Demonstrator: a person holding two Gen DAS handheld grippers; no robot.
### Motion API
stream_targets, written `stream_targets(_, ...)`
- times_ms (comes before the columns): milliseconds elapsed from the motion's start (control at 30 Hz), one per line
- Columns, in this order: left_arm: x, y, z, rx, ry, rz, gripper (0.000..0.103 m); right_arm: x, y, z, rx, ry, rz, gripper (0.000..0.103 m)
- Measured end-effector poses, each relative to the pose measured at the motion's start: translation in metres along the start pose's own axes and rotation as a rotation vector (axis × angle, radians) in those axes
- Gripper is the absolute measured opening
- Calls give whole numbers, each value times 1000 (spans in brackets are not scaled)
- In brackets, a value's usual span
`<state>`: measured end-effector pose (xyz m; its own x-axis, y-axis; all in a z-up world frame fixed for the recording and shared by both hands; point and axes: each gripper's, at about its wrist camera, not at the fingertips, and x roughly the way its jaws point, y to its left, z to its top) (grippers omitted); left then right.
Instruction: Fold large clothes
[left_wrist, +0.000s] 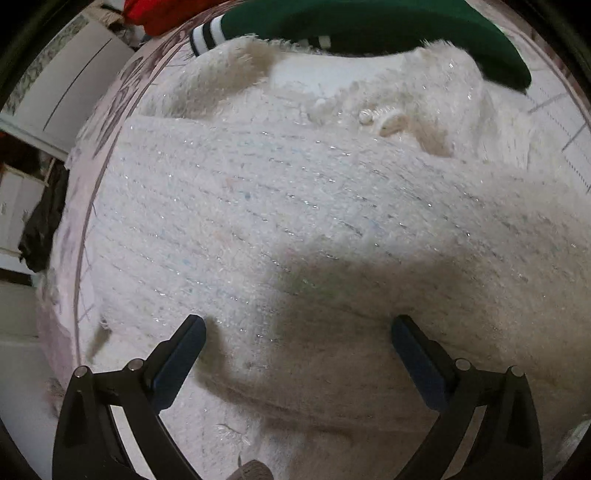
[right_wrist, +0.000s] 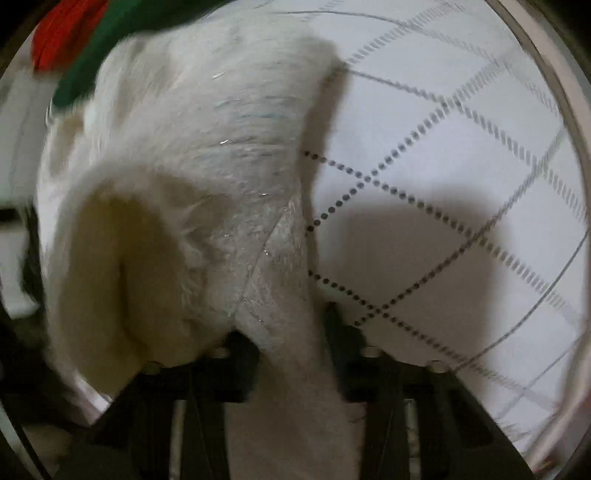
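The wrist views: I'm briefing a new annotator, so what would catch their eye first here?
The fluffy white sweater fills the left wrist view, spread on the table under the open left gripper. In the right wrist view, the right gripper has its jaws shut on a lifted fold of it, above the white tablecloth with dotted grid lines. A green garment with striped cuff lies at the sweater's far edge.

Both wrist views close above the shared white fuzzy garment (left_wrist: 295, 206), facing down.
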<state>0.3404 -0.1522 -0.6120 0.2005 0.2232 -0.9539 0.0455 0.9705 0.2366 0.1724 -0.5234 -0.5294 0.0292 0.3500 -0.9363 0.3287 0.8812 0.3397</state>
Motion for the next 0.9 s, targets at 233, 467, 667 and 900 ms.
stream_targets(233, -11, 40, -12, 35, -35, 37, 103, 8, -13, -55, 346, 2, 272, 8)
stream_targets(467, -14, 123, -50, -38, -5, 88, 103, 36, 34, -116, 346, 124, 259, 9)
stream_targets(667, -30, 153, -70, -150, 11, 21, 103, -58, -17, -97, 282, -13, -85, 42)
stream_targets(900, -49, 122, -75, -208, -32, -1, 103, -129, 7, -80, 174, -153, 117, 82)
